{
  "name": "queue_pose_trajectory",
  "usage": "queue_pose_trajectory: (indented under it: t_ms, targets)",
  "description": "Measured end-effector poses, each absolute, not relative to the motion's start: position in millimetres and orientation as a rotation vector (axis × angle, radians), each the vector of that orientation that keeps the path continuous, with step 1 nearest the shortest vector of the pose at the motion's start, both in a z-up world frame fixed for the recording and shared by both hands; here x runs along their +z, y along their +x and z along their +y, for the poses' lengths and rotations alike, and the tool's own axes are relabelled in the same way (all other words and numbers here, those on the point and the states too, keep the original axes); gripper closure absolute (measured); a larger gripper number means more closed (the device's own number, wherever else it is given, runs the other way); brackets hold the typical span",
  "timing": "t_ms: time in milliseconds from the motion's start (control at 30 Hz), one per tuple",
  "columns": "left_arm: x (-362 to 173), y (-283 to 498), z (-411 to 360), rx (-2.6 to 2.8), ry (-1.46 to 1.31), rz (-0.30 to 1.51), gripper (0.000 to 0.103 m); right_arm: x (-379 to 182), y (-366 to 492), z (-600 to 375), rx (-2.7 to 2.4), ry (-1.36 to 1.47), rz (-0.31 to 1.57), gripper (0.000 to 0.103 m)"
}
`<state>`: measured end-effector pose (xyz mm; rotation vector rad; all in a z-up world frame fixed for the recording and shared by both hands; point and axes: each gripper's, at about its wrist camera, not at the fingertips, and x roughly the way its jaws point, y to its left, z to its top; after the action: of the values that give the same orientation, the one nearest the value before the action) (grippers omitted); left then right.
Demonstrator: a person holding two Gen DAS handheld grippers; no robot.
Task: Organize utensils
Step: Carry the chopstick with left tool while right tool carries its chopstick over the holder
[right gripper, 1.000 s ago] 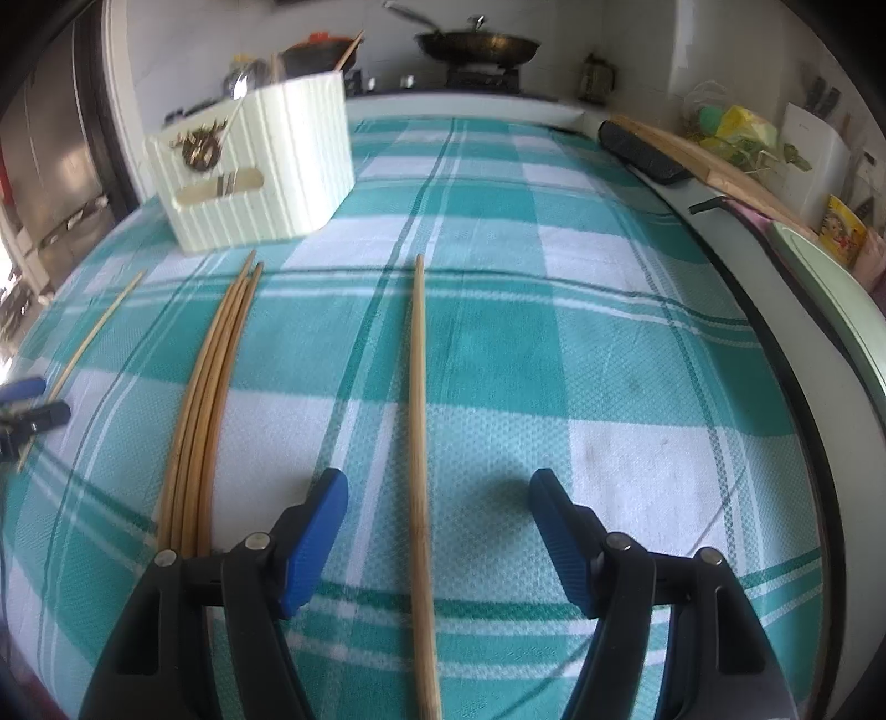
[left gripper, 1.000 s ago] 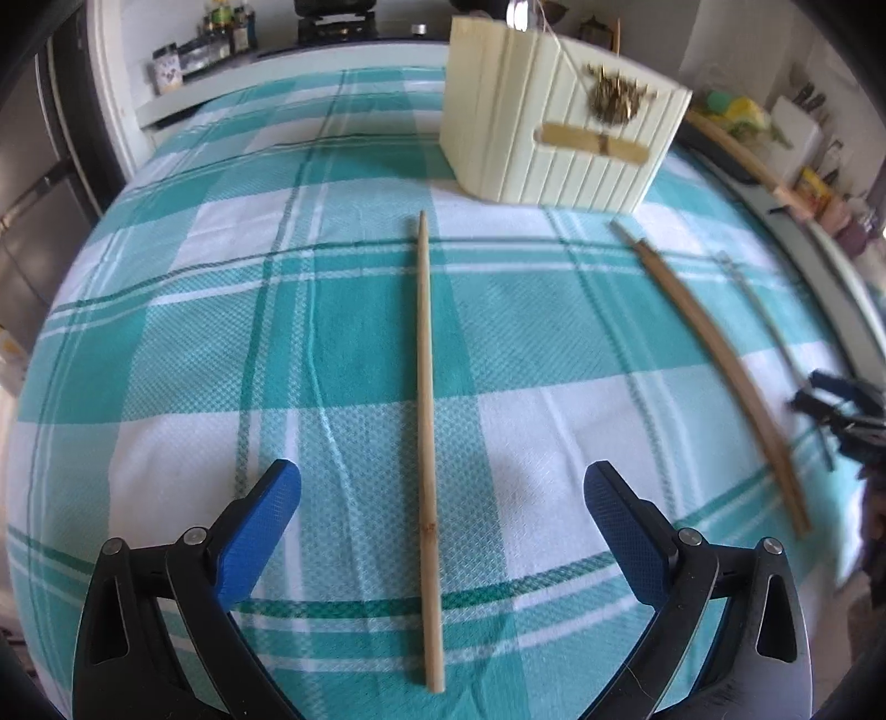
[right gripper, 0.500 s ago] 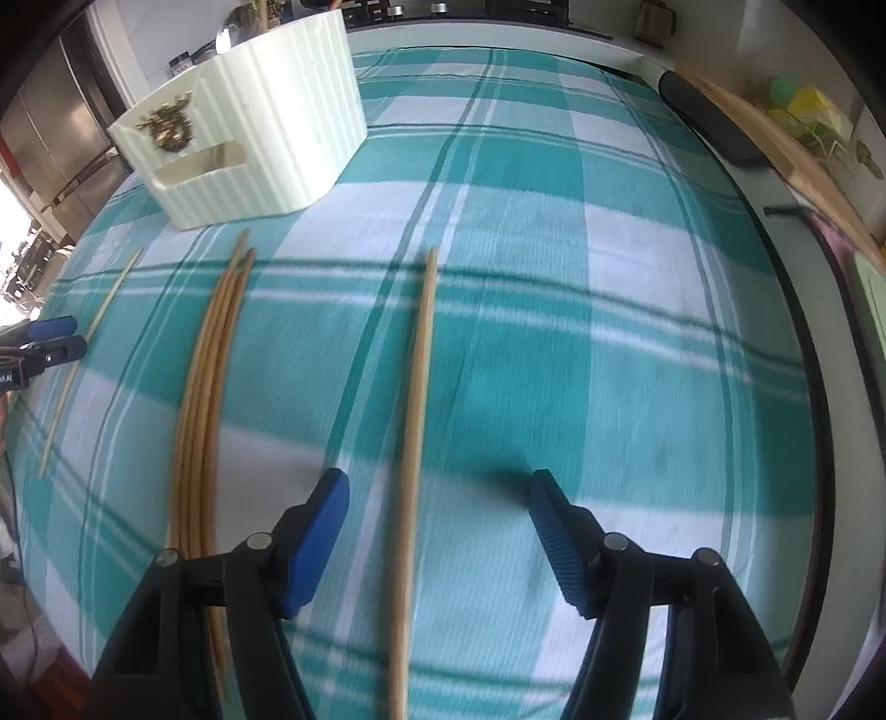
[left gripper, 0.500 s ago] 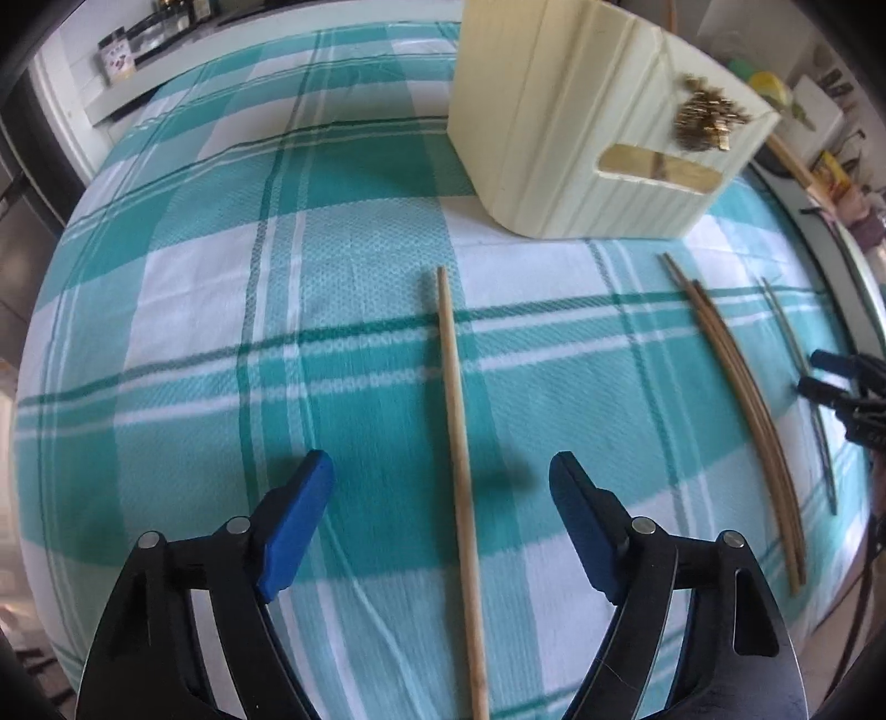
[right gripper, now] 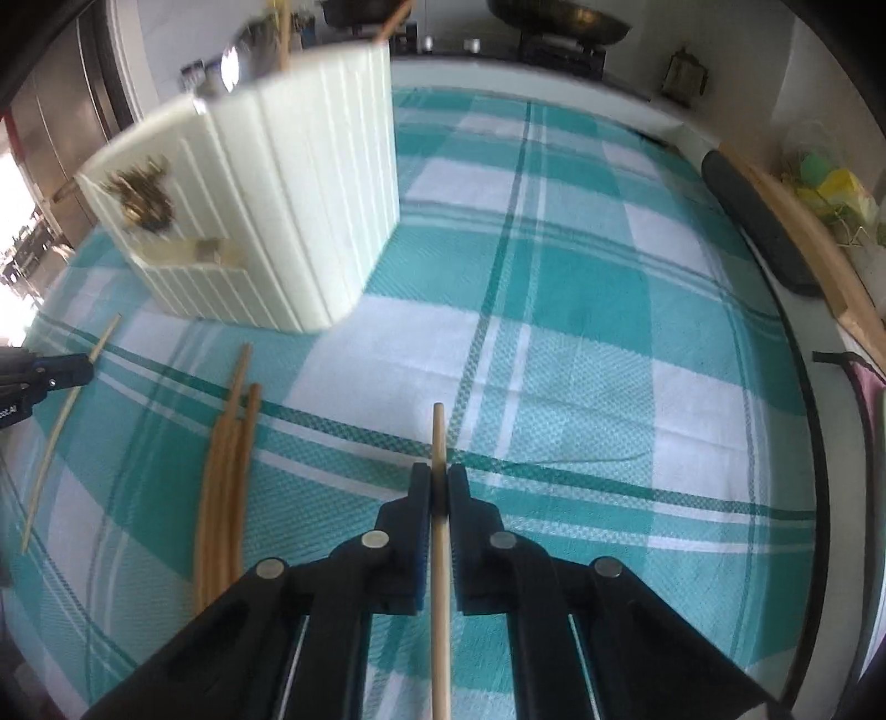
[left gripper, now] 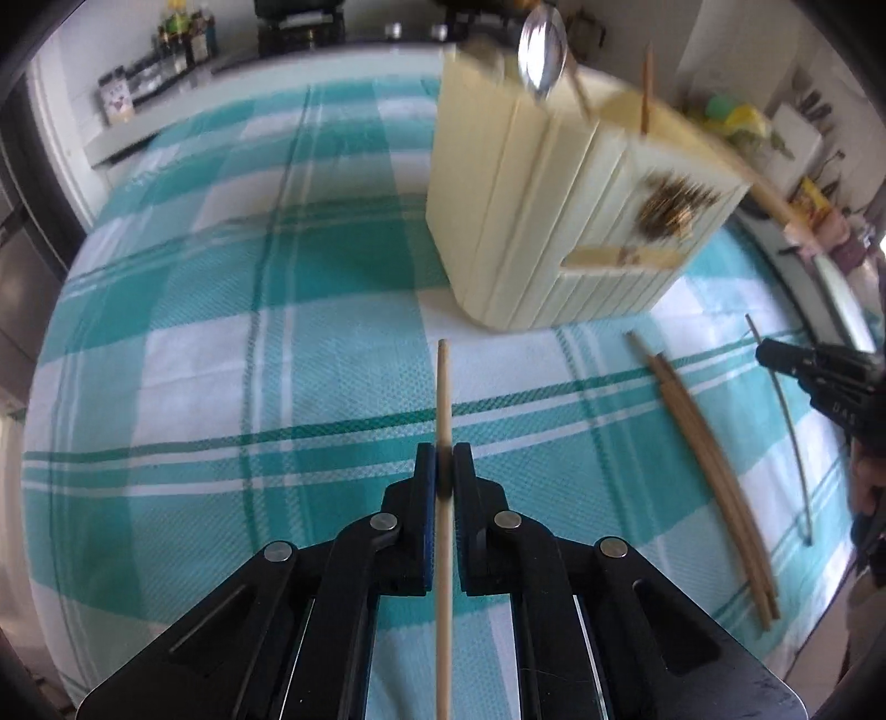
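In the left wrist view my left gripper [left gripper: 443, 448] has its jaws closing tight on a pale wooden chopstick [left gripper: 442, 387], whose tip points toward the cream ribbed utensil holder [left gripper: 554, 221]. A spoon [left gripper: 540, 50] stands in the holder. In the right wrist view my right gripper [right gripper: 438, 471] has its jaws closing on a second chopstick [right gripper: 438, 432], pads pressed against it. The holder [right gripper: 277, 194] stands ahead on the left. A bundle of darker chopsticks [right gripper: 227, 487] lies on the cloth between the two grippers, and the same bundle [left gripper: 709, 459] shows in the left wrist view.
A teal and white checked cloth [left gripper: 221, 387] covers the table. Bottles [left gripper: 177, 33] line the back counter. A pan [right gripper: 559, 22] sits on the stove behind. A black object [right gripper: 758, 232] and a wooden board [right gripper: 803, 232] lie along the right edge.
Both grippers went from wide open to shut on the chopstick lying between their fingers. Both moved forward, so the holder looms larger and closer.
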<state>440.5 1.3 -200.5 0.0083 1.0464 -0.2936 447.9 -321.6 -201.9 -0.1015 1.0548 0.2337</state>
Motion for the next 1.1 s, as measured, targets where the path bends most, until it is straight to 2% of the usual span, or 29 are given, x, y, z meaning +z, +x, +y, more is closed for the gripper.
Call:
queue_pose_trajectory:
  t_ms: [300, 533, 900, 1100]
  targets:
    - [-94.3, 353.4, 41.5, -0.393, -0.082, 0.736, 0.099, -83.4, 357.8, -325.2, 0.342, -0.064, 0.755, 0.097]
    - [-49.7, 327.0, 51.0, -0.425, -0.149, 0.614, 0.099, -37.5, 336.3, -324.1, 0.343, -0.027, 0.611, 0.097]
    - [45.4, 363.6, 40.1, -0.367, -0.124, 0.398, 0.099, 31.5, 396.3, -311.9, 0.321, 0.006, 0.469, 0.097]
    - [59.8, 414.2, 13.5, -0.28, -0.117, 0.296, 0.099, 64.0, 426.0, -295.3, 0.321, 0.011, 0.324, 0.097]
